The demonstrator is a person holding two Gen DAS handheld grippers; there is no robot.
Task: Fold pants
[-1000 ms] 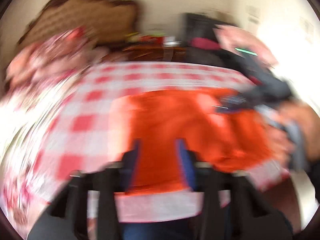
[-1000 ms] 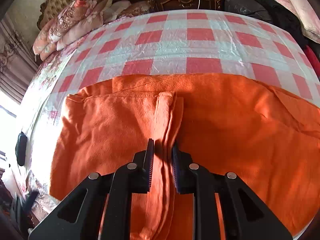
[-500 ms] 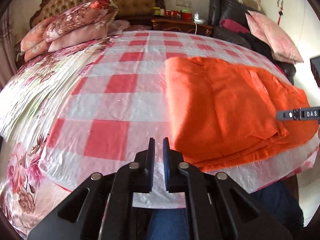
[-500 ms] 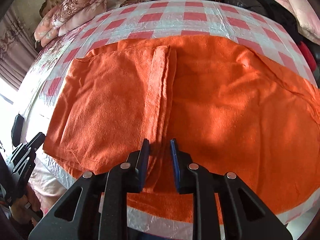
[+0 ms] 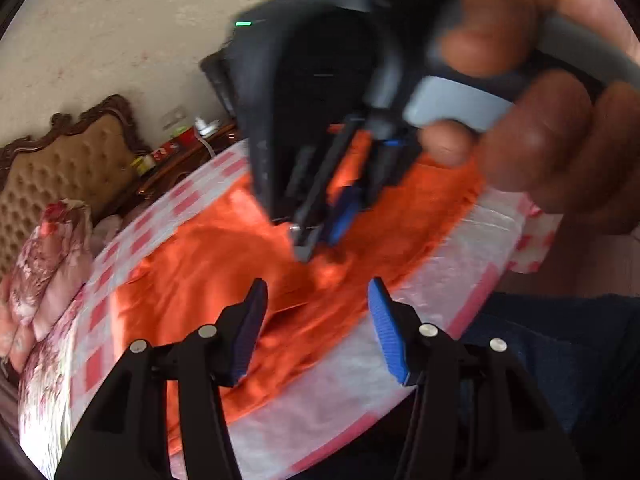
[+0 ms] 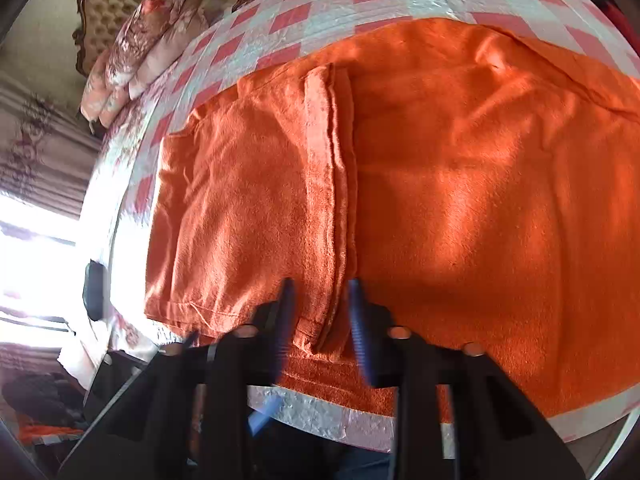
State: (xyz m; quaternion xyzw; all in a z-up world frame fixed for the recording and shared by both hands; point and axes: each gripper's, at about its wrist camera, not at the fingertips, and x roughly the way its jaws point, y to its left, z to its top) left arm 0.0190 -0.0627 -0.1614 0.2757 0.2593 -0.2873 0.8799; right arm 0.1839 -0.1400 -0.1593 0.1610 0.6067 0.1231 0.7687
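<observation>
We judge the step in hand to be taking hold of the near edge of the pants (image 6: 460, 184) for the next fold, so we should bite through every layer at the hem, not just the top one, and lift both sides together so the cloth stays square.

Our left tool (image 5: 318, 330) stands wide, nothing between its blue pads; the pants' edge lies just ahead of it and below, on the bed (image 5: 400, 344). Our right tool (image 6: 320, 320) is part open, a narrow gap, with the folded ridge of the pants running up from between its fingers. Whether a pad touches the cloth we cannot tell; it grips nothing yet. In the left view the right tool (image 5: 326, 228) shows just ahead, tips down near the cloth, blurred.

The pants lie spread flat directly ahead of the right tool, one flap already laid over to its left.
</observation>
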